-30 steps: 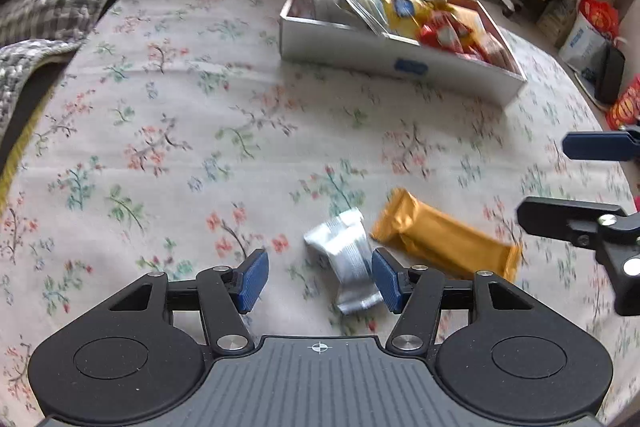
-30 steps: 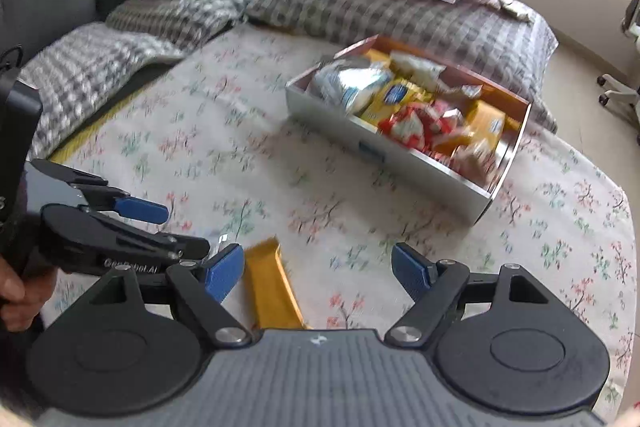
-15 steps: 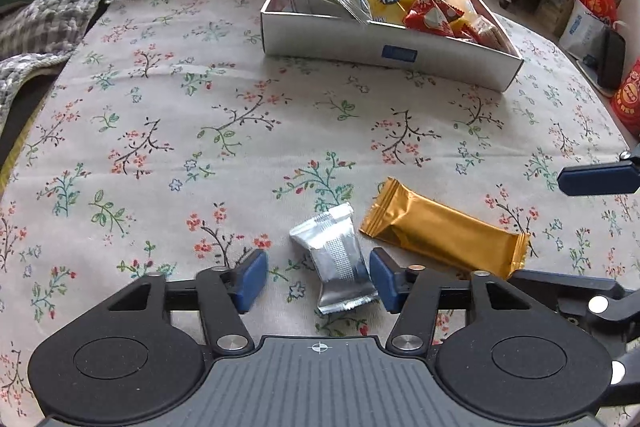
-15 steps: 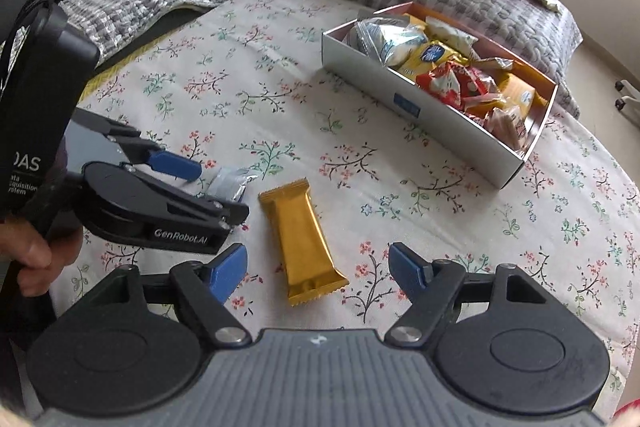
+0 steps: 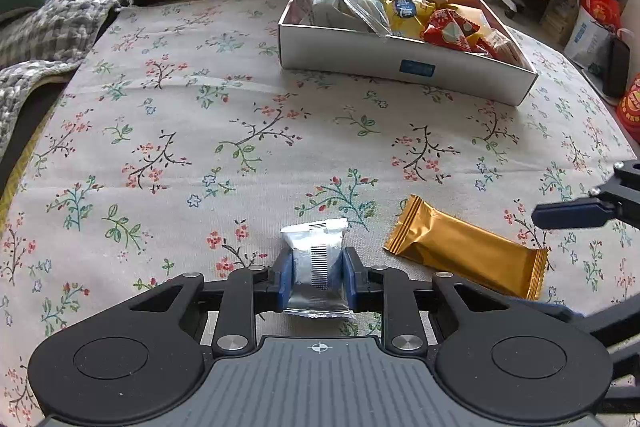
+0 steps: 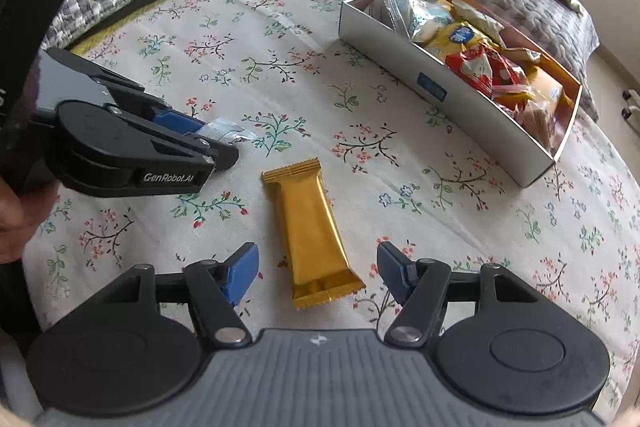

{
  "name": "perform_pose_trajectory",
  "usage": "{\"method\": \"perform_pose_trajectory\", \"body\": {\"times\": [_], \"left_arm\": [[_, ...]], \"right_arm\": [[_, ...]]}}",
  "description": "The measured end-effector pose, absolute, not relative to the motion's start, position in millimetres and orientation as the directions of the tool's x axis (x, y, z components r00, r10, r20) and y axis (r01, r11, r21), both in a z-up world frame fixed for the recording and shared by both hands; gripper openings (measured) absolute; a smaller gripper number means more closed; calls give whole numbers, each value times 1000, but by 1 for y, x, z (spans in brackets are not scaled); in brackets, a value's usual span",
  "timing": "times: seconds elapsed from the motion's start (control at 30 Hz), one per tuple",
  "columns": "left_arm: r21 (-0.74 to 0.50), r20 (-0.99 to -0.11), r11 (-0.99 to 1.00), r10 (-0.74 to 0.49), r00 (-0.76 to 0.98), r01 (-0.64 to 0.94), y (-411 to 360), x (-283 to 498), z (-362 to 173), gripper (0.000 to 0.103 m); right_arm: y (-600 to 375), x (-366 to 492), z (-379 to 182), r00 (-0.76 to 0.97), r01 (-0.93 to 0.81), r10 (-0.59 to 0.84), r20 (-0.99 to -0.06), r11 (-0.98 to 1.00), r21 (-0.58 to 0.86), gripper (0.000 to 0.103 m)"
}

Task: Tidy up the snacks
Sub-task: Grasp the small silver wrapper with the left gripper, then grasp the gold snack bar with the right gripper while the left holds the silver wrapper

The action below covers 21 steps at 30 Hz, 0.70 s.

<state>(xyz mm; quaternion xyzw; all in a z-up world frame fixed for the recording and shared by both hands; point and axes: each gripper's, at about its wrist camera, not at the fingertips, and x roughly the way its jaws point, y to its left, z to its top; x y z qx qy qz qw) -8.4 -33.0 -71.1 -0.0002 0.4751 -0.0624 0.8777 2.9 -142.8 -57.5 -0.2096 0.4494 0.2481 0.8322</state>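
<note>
Silver snack packet [image 5: 316, 263], crinkly foil, lies on the flowered cloth [image 5: 200, 131], pinched by the closing left gripper [image 5: 316, 281]. The right gripper [image 6: 318, 273], jaws closing but apart, straddles a glossy gold bar [image 6: 312, 231].

Left hand-held gripper [image 5: 316, 277] closing on something, right hand-held gripper [image 6: 318, 271] angled down, jaws closing

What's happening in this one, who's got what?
A person is tidying snacks on a floral cloth. The left hand-held gripper is closing on a silver packet, its pads against both sides. The right hand-held gripper is closing around a gold bar, not yet touching. The snack box waits beyond.
</note>
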Motion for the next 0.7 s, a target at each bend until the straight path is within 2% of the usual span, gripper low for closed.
{"method": "perform_pose_trajectory", "body": {"times": [0.37, 0.7], "left_arm": [[-62, -832, 995, -96, 547, 81, -25, -6, -71, 22], [-62, -832, 995, -93, 547, 74, -24, -5, -71, 22]], "right_arm": [[-134, 11, -71, 483, -585, 167, -860, 792, -174, 62], [-131, 15, -74, 471, -591, 189, -861, 793, -149, 50]]}}
